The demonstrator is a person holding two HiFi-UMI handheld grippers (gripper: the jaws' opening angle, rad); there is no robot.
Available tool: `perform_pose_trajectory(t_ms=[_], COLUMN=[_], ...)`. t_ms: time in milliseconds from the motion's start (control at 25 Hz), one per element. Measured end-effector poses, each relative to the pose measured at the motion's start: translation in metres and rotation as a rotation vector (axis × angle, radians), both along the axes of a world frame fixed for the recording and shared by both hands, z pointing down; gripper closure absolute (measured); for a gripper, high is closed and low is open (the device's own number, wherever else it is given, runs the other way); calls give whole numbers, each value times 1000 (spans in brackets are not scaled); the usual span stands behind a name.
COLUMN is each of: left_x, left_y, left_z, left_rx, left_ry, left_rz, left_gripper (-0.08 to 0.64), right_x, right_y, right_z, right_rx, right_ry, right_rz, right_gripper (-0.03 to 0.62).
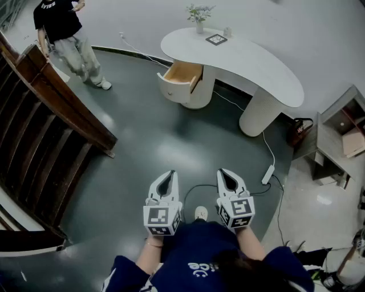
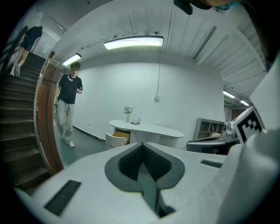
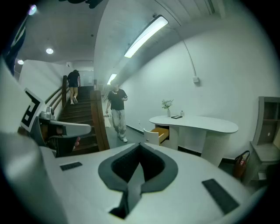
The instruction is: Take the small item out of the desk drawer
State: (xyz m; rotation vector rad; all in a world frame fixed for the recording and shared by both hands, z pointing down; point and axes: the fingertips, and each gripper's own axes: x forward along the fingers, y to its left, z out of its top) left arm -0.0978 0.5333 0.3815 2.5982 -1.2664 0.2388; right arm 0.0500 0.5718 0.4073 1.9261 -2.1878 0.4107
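A white curved desk (image 1: 239, 60) stands far ahead by the wall, its drawer (image 1: 181, 80) pulled open, wooden inside; what lies in it does not show. The same desk (image 2: 148, 130) and drawer (image 2: 116, 139) appear small in the left gripper view, and the desk (image 3: 197, 124) and drawer (image 3: 156, 134) likewise in the right gripper view. Held close to the person's body, my left gripper (image 1: 167, 178) and right gripper (image 1: 227, 177) are both shut and empty, well short of the desk. Left gripper (image 2: 142, 164) and right gripper (image 3: 139, 164) jaws meet.
A wooden staircase (image 1: 40, 131) fills the left. A person (image 1: 68, 40) stands near its foot by the wall. A vase with a plant (image 1: 199, 16) and a small frame (image 1: 216, 39) sit on the desk. A power strip and cable (image 1: 267, 174) lie on the floor; grey shelves (image 1: 342, 134) stand right.
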Motion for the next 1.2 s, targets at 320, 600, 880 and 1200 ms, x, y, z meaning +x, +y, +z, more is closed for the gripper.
perform_pose_trajectory(t_ms=[320,600,880,1200], left_x=[25,59,79,77], left_y=[11,22,29,-23], left_z=[3,6,15,30], left_rx=[-1,-7,-22,-30], left_ry=[-12,-27,-38,-15], left_rz=[4,16,36,61], left_gripper=[557,557,557,557], right_x=[20,41,56,50], right_y=[7,11,6,-39], right_z=[5,12,22,33], right_rx=[2,-5,-23,-33], right_ry=[-24,-54,-76,-75], right_rz=[-2,-36,-36,-14], right_gripper=[586,584,584,584])
